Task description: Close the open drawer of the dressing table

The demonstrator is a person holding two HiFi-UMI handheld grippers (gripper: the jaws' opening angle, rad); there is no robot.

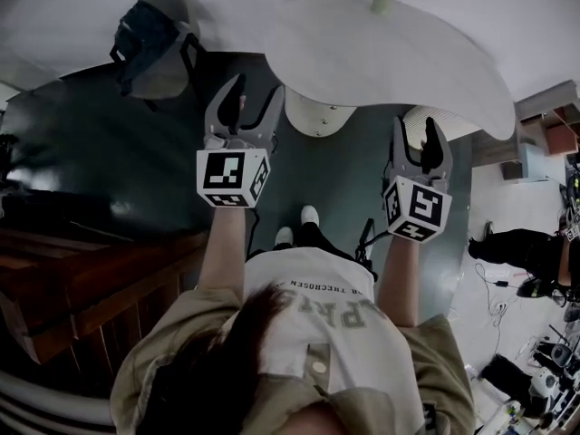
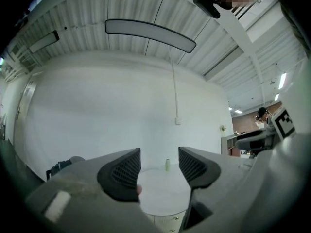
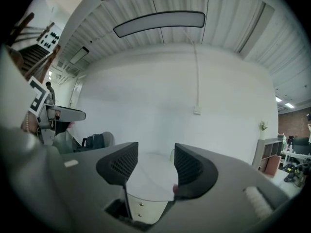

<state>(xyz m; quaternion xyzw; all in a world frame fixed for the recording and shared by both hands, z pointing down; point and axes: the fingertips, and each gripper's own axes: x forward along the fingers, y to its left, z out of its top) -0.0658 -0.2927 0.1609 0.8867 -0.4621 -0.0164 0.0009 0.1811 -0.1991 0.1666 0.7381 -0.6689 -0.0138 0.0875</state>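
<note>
The white dressing table [image 1: 435, 71] stands ahead of me, a small green bottle [image 1: 381, 3] on its top and a rounded drawer unit [image 1: 317, 114] under its near edge. Both grippers are held up level, short of the table. My left gripper [image 1: 259, 84] is open and empty; between its jaws I see the table top [image 2: 163, 191] and bottle [image 2: 167, 165]. My right gripper [image 1: 415, 125] is open too, jaws narrower, with nothing between them. Its view shows drawer fronts with small knobs [image 3: 141, 208]. I cannot tell from here which drawer stands open.
A chair with a dark backpack [image 1: 149, 43] stands at the back left. Dark wooden furniture [image 1: 82, 270] runs along my left side. A person in dark clothes [image 1: 526, 247] is at the far right, by cables and gear on the pale floor. Dark carpet [image 1: 118, 152] lies underfoot.
</note>
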